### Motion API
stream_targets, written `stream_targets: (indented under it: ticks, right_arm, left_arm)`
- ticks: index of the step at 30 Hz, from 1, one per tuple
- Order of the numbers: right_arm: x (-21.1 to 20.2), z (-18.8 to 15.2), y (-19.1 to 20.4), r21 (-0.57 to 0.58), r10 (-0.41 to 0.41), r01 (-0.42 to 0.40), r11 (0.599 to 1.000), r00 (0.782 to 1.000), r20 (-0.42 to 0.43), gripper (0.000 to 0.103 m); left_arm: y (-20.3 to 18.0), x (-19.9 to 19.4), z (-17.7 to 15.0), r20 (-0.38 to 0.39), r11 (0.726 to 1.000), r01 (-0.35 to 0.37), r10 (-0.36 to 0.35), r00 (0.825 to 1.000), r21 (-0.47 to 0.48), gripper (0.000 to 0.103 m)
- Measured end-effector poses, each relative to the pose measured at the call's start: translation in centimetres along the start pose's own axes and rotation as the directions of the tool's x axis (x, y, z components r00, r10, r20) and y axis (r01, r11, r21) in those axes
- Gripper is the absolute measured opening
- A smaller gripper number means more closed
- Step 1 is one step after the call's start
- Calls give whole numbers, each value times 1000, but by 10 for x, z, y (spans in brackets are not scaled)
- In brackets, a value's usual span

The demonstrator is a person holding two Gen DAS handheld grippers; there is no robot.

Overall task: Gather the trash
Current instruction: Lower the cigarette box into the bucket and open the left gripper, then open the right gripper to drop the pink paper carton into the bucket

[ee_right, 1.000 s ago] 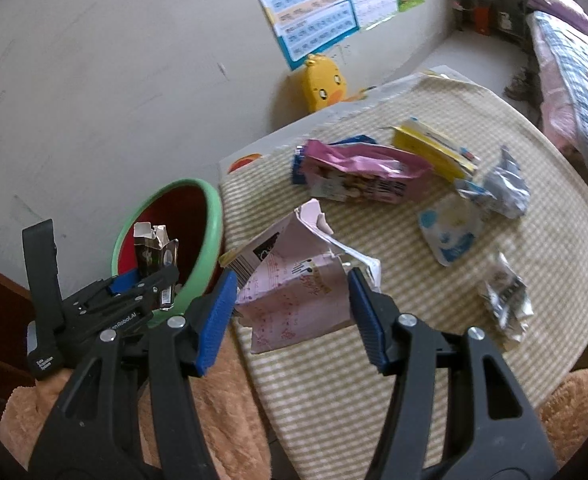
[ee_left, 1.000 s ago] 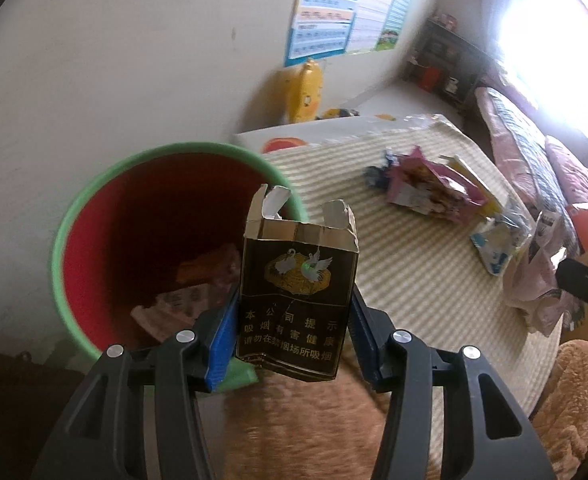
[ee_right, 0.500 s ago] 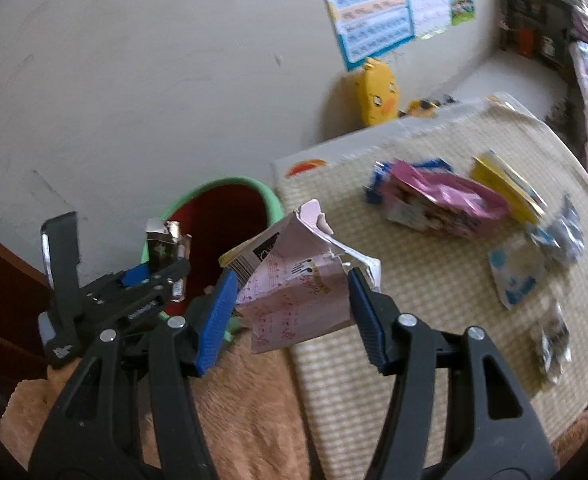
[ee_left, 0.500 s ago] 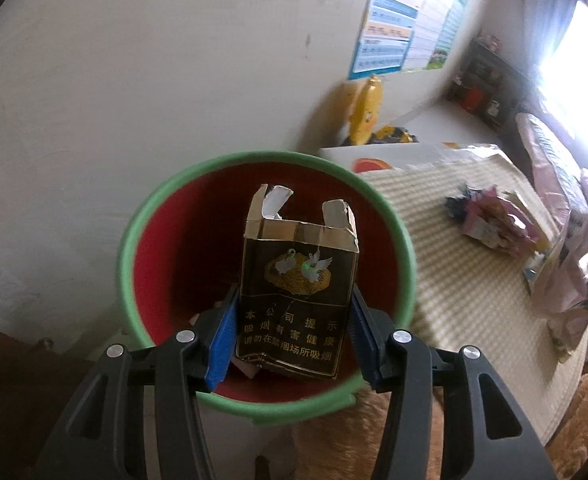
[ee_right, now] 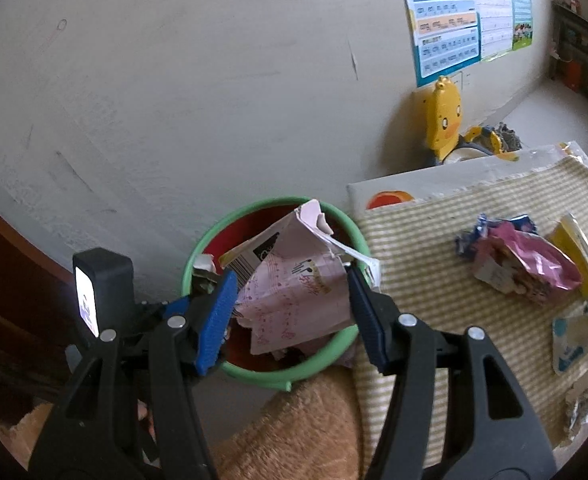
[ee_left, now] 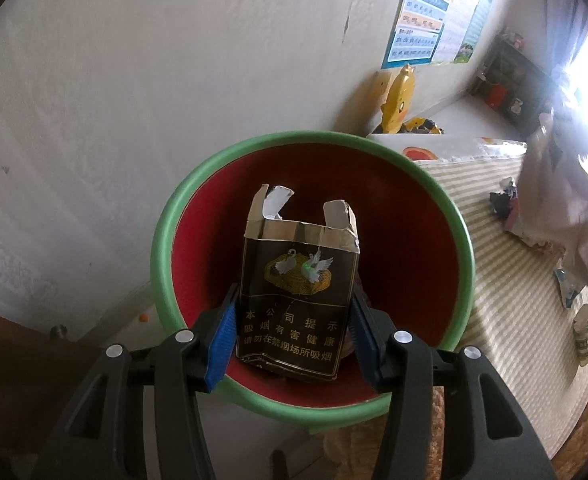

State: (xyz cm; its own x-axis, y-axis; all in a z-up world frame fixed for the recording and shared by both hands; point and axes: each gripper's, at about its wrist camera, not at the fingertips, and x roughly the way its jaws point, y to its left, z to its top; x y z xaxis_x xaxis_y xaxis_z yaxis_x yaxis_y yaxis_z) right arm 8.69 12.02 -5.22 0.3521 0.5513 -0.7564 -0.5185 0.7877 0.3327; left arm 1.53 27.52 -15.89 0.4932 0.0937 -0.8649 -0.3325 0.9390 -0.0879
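Both grippers have swung over from the table since a second ago, and the bin's mouth now sits squarely in front of each. The left gripper point(ee_left: 291, 334) is clamped on the torn black-and-gold cigarette carton point(ee_left: 298, 300), blue pads pressing its two narrow sides near the bottom, the ripped top flaps standing upright beyond the fingertips. That carton hangs directly over the red inside of the round green-rimmed plastic bin point(ee_left: 173, 216), framed by the rim all the way round.

The right gripper point(ee_right: 291, 308) is pinched on the crumpled pale pink paper packet point(ee_right: 294, 292), pads gripping its flanks, the packet tilting up and away with a barcode panel on its upper left. It too sits above the bin point(ee_right: 322, 364), covering most of the opening from this angle. Just left of it the left gripper point(ee_right: 197, 296) pokes in over the rim, though its pads are largely hidden behind the right one's finger, so the grip can't be read from here.

Farther out, to the right of the bin, the beige striped woven tabletop point(ee_right: 434, 260) carries loose litter: a crinkled pink foil snack bag point(ee_right: 526, 266), a flat yellow wrapper point(ee_right: 574, 244) beside it, and a white-and-blue sachet point(ee_right: 574, 344) nearer the edge. Against the wall behind stands a yellow duck-shaped toy point(ee_right: 444, 116), with a blue-bordered chart poster point(ee_right: 446, 20) above it.
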Motion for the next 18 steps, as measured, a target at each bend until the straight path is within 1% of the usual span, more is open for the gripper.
stream_targets:
  ticks: [2,3,4,6,7,8,9,13,14,18]
  right_arm:
    - [4,3,0,10,22,-22,1000,1000,-4,56]
    - [6,5,1,17,32,-32,999,999,-2,56]
    - [7,7,0,25,39,-39,999,999,-1,56]
    - [9,8,0,37,50,-50,998,999,-1,56]
    - [10,9,-2,48,56,-56,997,998,0,57]
    - [10,8,-2,55,62,-62,997,998,2,60]
    - [10,7,-4,64,70,-71,995,998,5,62]
    - [3,4,-12,88,78,-79,993,997,12,63]
    - [0,2,-16,102,83,-85,991,996,20,66]
    - [-4,2,-31,174,134,-135,976,991,16,67]
  left_arm:
    - [1,1,-1,-2,1000,0,0,1000,-11,52]
    - [3,1,-1,-1,1000,-2,2,1000,-15,63]
    - [4,0,-2,6,1000,-3,3,1000,-26,71]
    - [6,-1,-3,15,999,-1,2,1000,-41,72]
    - [7,-1,-3,14,999,-2,3,1000,-47,75]
    - [7,-1,-4,11,999,-5,6,1000,-49,76]
    - [7,-1,-4,10,999,-6,6,1000,-49,76]
    - [3,-2,-7,5,999,-10,10,1000,-41,76]
    - [2,-3,-7,5,999,-9,10,1000,-40,76]
    - [-6,-3,-8,8,1000,-8,8,1000,-29,77]
